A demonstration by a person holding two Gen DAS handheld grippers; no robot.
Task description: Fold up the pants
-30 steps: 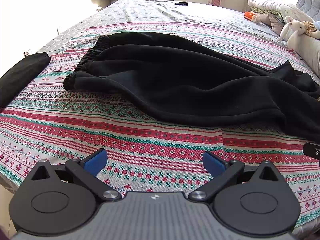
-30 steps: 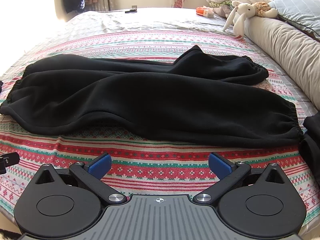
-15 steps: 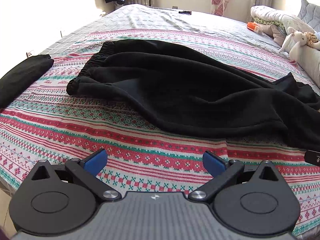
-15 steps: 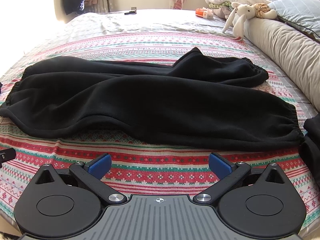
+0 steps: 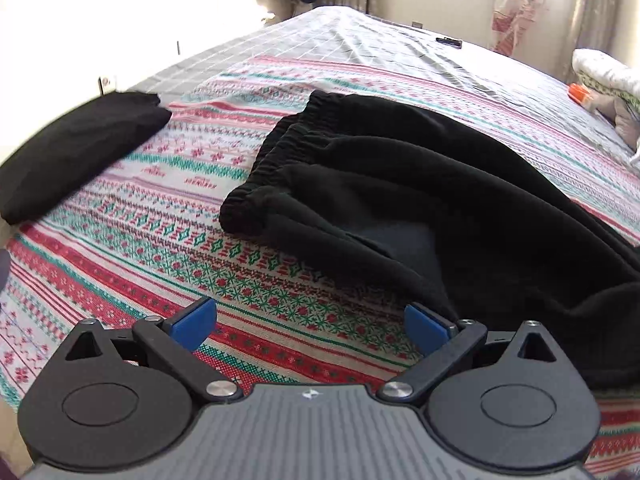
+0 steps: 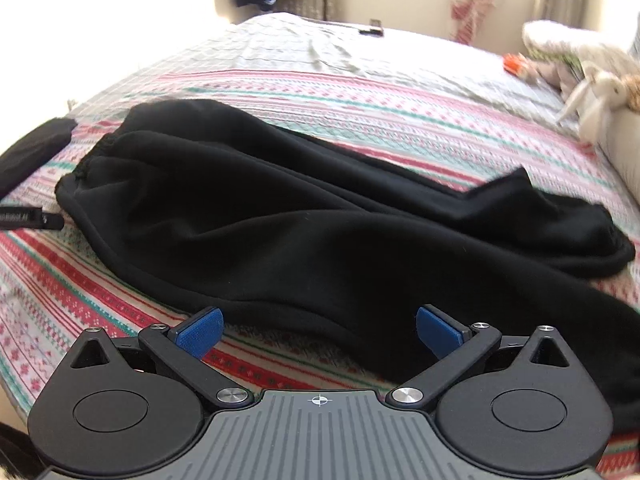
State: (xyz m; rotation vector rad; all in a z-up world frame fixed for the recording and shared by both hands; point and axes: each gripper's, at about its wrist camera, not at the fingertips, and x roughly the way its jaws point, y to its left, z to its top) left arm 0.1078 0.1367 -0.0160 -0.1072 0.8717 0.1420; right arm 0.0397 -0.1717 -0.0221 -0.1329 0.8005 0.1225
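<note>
1. Two grippers hang low over a bed [image 5: 132, 248], each with its blue pads spread wide and nothing between them.
2. Left gripper [image 5: 310, 326]: jaws fully apart, pads [image 5: 192, 322] over the striped cover, gripping nothing. Its right pad sits at the near hem of the pants [image 5: 420, 200]; whether it touches the cloth I cannot tell.
3. Ahead of the left gripper and to its right lie the black pants, flat on the cover. The gathered waistband [image 5: 276, 164] is straight ahead, slightly left of centre, and the cloth runs off to the right.
4. Far left of the left gripper lies a second dark garment [image 5: 76, 152], well apart from the pants.
5. Right gripper [image 6: 318, 332]: jaws also wide, holding nothing. Both pads [image 6: 200, 332] sit just short of the pants' near edge, with the cloth directly in front and spreading to both sides.
6. From the right gripper the pants [image 6: 300, 224] stretch across the whole view: waistband end at far left, one leg ending in a cuff [image 6: 592, 240] ahead and to the right, the other leg passing by its right side.
7. A black strap-like piece [image 6: 30, 218] shows at the far left of the right view, beside the waistband end.
8. A white plush rabbit [image 6: 600, 92] lies far ahead to the right, by the bolster [image 6: 624, 140].
</note>
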